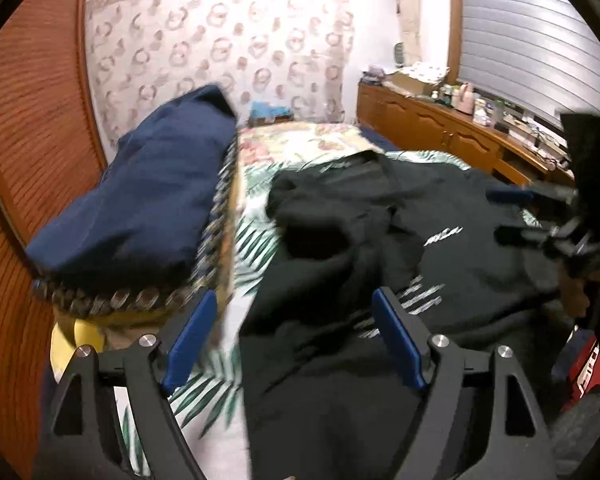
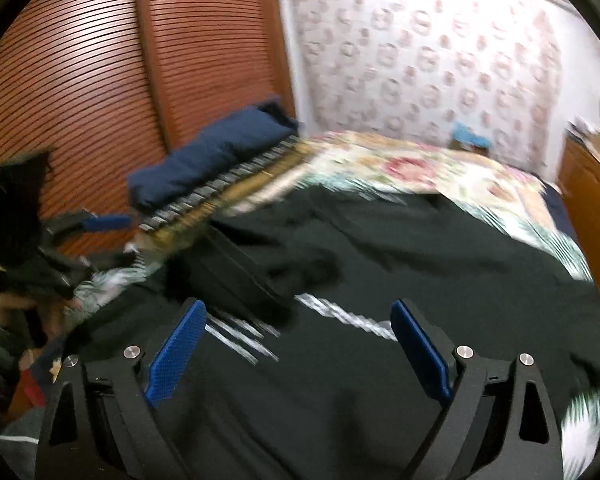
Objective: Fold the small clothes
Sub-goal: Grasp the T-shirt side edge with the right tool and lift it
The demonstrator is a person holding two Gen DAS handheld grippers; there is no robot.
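Note:
A black garment (image 1: 440,248) with white printed lettering lies crumpled on the bed, one part bunched up at its far left. It also fills the right wrist view (image 2: 400,264). My left gripper (image 1: 294,304) is open and empty, held above the garment's near left edge. My right gripper (image 2: 298,312) is open and empty, held above the white lettering. In the left wrist view the right gripper (image 1: 508,212) shows at the far right, jaws apart. In the right wrist view the left gripper (image 2: 108,240) shows at the far left, jaws apart.
The bed has a palm-leaf sheet (image 1: 256,240) and a floral cover (image 2: 400,168). A navy blue cushion (image 1: 148,196) lies on a woven-edged stand at the left. A louvered wooden wardrobe (image 2: 80,80) stands at the left, a wooden dresser (image 1: 440,128) with clutter at the right.

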